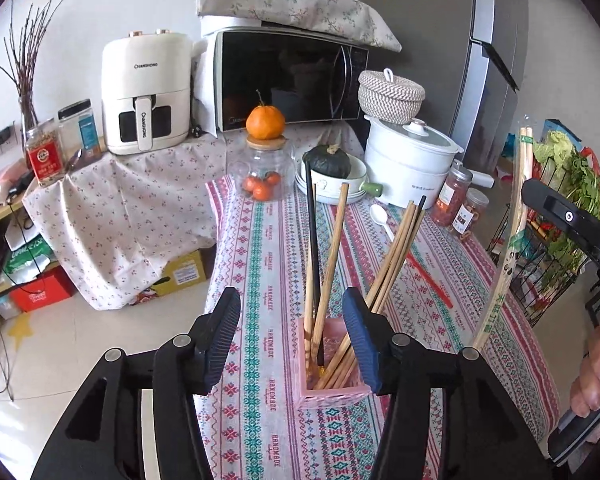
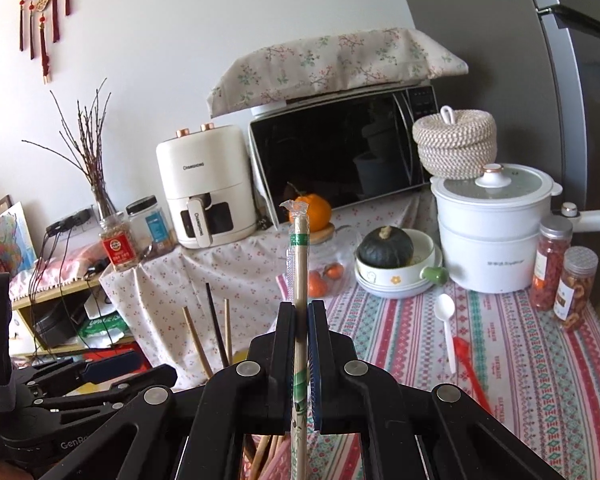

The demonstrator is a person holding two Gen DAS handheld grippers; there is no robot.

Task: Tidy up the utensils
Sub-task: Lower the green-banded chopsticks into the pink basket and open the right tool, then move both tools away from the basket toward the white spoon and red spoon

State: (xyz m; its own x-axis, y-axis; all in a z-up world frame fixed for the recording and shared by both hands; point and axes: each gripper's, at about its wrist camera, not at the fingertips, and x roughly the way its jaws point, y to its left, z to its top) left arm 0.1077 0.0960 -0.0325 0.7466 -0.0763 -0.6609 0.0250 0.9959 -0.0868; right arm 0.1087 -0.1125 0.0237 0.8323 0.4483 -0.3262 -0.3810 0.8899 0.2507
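- Where the left wrist view looks down, the left gripper (image 1: 292, 336) has its fingers apart, straddling the pink holder (image 1: 334, 390) at lower centre on the counter (image 1: 260, 248); nothing is pinched. Loose chopsticks (image 1: 332, 248) stand in the holder, leaning up and away. Tablecloth print reads "HANDMADE"; the air fryer (image 1: 146, 96) at upper left reads "CHANGHONG".
- Where the right wrist view looks forward, the right gripper (image 2: 301, 316) is clamped on wrapped chopsticks (image 2: 299, 256), long axis upright at frame centre. The holder lies below these fingers at the bottom edge, so the right hand seems nearer for insertion. A white spoon (image 2: 447, 320) and a red utensil (image 2: 470, 372) lie at right.
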